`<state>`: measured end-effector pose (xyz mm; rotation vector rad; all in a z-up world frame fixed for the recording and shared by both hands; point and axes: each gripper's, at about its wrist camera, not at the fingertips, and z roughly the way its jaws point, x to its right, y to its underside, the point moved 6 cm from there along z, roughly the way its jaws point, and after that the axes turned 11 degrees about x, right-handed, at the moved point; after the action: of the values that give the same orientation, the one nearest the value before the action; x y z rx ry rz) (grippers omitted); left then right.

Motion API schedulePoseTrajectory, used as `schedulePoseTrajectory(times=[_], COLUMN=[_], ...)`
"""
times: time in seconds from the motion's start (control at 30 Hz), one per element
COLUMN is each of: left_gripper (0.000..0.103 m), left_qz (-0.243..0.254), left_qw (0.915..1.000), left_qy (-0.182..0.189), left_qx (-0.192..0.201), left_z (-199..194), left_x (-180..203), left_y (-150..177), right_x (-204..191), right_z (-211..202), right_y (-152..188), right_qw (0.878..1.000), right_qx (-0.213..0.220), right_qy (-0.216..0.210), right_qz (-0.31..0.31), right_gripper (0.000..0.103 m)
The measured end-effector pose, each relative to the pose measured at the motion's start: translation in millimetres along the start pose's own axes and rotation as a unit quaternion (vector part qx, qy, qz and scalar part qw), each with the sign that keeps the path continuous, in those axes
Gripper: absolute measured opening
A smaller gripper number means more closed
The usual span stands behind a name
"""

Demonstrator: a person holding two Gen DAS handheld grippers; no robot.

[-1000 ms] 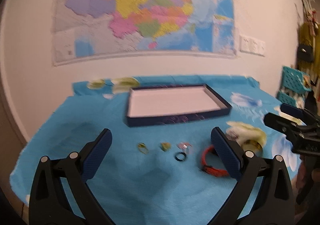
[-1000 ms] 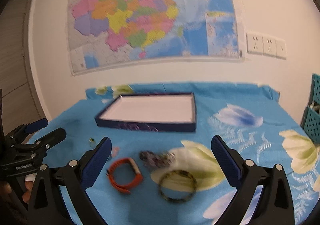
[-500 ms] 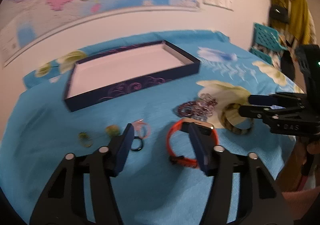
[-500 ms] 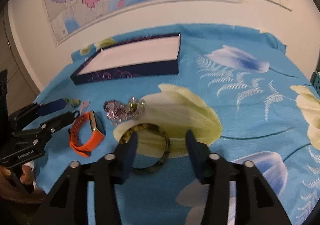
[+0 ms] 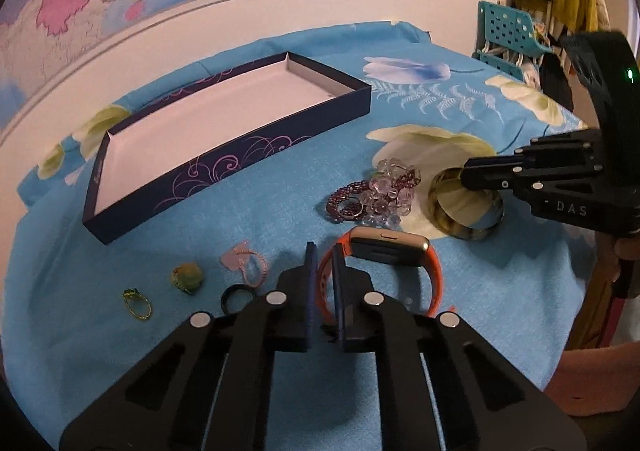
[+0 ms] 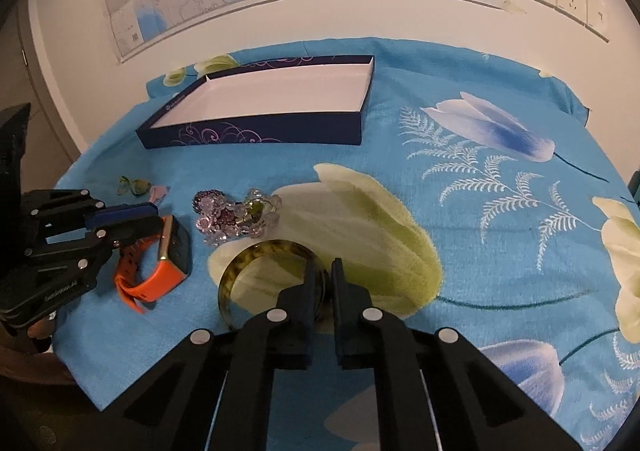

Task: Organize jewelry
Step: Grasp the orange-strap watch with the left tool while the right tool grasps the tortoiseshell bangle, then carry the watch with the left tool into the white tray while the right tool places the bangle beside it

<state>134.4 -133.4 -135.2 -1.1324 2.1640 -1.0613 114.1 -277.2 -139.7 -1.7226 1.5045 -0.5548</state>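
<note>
The left gripper (image 5: 323, 251) is clamped on the orange strap of the smartwatch (image 5: 390, 247), which lies near the front edge of the blue flowered tablecloth (image 5: 248, 211), the strap pinched between the two closed blue pads. The right gripper (image 6: 324, 271) is likewise closed on the near wall of the tortoiseshell bangle (image 6: 256, 255), which rests on the cloth's pale flower print just right of the watch. Between watch and bangle, slightly farther back, sits a heap of purple and clear bead bracelets (image 5: 376, 195). The dark blue tray (image 5: 224, 131) with a white inside lies toward the back edge of the cloth, well apart from both grippers. The left wrist view alone shows the small pieces left of the watch clearly: a black ring (image 5: 239, 297), a pink ring (image 5: 246, 263), a green bead ornament (image 5: 187, 275) and a gold ring (image 5: 137, 301), in a row near the front edge; the right wrist view gives only a glimpse of these behind the left gripper. The right wrist view shows the watch's side and the bangle's inner wall at the pads.
</note>
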Motion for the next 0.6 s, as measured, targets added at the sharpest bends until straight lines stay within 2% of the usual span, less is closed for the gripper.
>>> schedulePoseTrajectory(times=[0.2, 0.43, 0.5, 0.53, 0.6], left_gripper=[0.002, 0.001, 0.001, 0.003, 0.015], left_qz=[-0.035, -0.080, -0.076, -0.076, -0.057], left_qw=[0.9991, 0.9953, 0.9950, 0.9947, 0.9951], left_qy=[0.024, 0.020, 0.044, 0.052, 0.072], left_qx=[0.008, 0.051, 0.047, 0.047, 0.038], left_z=[-16.5, -37.6, -39.5, -40.3, -38.1], left_x=[-9.2, -44.0, -45.2, -44.0, -35.9], left_y=[-4.5, -30.8, -31.5, -30.8, -24.1], right_x=[5.0, 3.5, -1.8, -5.2, -11.1], right_z=[-15.5, -10.8, -4.9, -1.8, 3.8], right_y=[-20.6, -71.3, -78.7, -81.2, -81.5], right_qw=[0.999, 0.997, 0.996, 0.996, 0.996], right_qx=[0.028, 0.068, 0.069, 0.068, 0.064], right_qy=[-0.029, -0.044, -0.050, -0.054, -0.061], right_qz=[0.015, 0.004, -0.006, -0.010, -0.014], right_gripper=[0.006, 0.006, 0.006, 0.006, 0.006])
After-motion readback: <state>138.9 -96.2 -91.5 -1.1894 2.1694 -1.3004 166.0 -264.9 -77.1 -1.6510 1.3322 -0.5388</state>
